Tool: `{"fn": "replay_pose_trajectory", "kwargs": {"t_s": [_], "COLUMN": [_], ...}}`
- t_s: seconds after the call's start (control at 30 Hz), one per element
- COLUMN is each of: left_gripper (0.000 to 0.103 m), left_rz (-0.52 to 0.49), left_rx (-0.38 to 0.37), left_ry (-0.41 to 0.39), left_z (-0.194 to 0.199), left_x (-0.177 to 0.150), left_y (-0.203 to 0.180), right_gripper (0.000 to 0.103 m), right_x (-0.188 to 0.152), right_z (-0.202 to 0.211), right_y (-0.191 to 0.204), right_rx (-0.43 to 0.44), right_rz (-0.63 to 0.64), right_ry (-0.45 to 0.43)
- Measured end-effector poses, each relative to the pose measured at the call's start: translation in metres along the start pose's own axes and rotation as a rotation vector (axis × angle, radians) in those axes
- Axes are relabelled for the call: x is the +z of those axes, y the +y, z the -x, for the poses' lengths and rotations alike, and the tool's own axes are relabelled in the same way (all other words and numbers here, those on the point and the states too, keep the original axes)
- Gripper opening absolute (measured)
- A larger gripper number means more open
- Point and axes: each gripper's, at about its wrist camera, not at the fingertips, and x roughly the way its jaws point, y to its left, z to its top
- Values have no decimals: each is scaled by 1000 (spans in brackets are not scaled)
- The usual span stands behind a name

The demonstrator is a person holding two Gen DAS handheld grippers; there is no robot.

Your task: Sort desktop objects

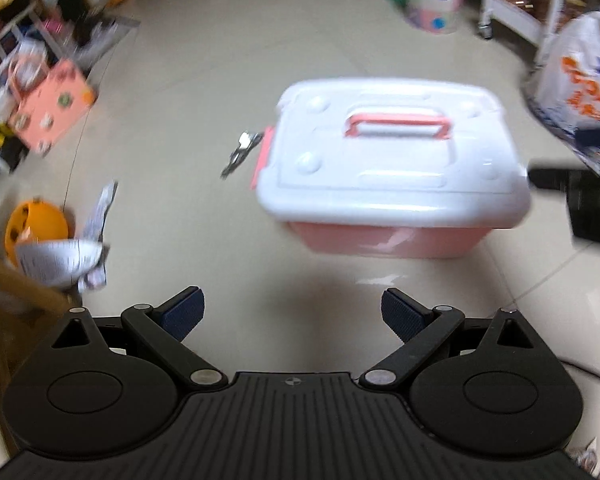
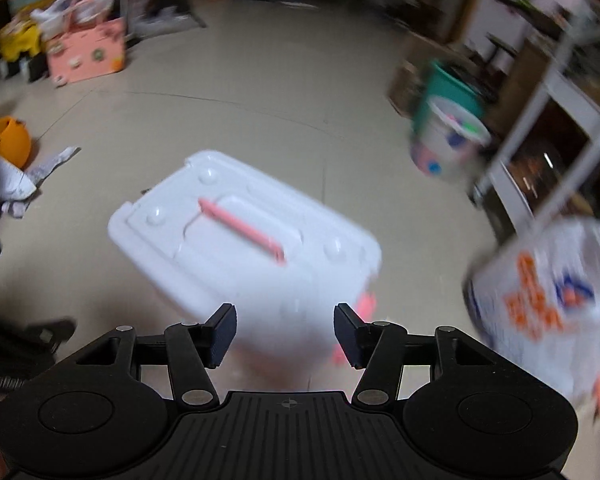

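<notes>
While hovering over the tiled floor (image 1: 220,80), left gripper (image 1: 292,316) up front with jaws spread wide, nothing between them. Right gripper (image 2: 285,334) roughly half open, also gripping nothing, just hanging above the near end of the box. Sitting a bit further out on the floor: pink storage box (image 1: 380,236) with white lid (image 1: 392,176) shut and pink handle (image 1: 396,124) on top. Just beside its left end, some small metal tool (image 1: 240,152), too blurry to name. Off to the left, crumpled paper (image 1: 60,260) and an orange ball-ish thing (image 1: 32,224). Far back, a spotted bucket (image 1: 436,0) and a printed plastic bag (image 1: 584,76).
</notes>
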Motion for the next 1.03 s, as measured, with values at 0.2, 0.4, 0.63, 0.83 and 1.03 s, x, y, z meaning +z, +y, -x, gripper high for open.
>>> {"fn": "replay_pose_trajectory", "kwargs": {"t_s": [0.2,0.4,0.63,0.83,1.03], "left_gripper": [98,99,101,103,103], "left_rz": [-37,-77,-79,-41,-20], "left_rx": [-64,-84,-105,-127,-161], "left_ry": [-62,-124,-191,-202,-226], "left_z": [33,56,81,90,93], "left_x": [-17,-34,-55,-69,-73], "left_y": [-4,-6,-1,-1,3], "right_gripper": [52,52,55,58,64], "right_x": [-70,-123,-146,-152,-153], "right_z": [49,80,102,111,111], "right_y": [-7,5,27,41,54], "right_rx": [-95,-138,-155,-169,-165], "right_rz": [-266,-462,-492,-508,-475], "right_ry": [0,-32,-45,-61,-52]}}
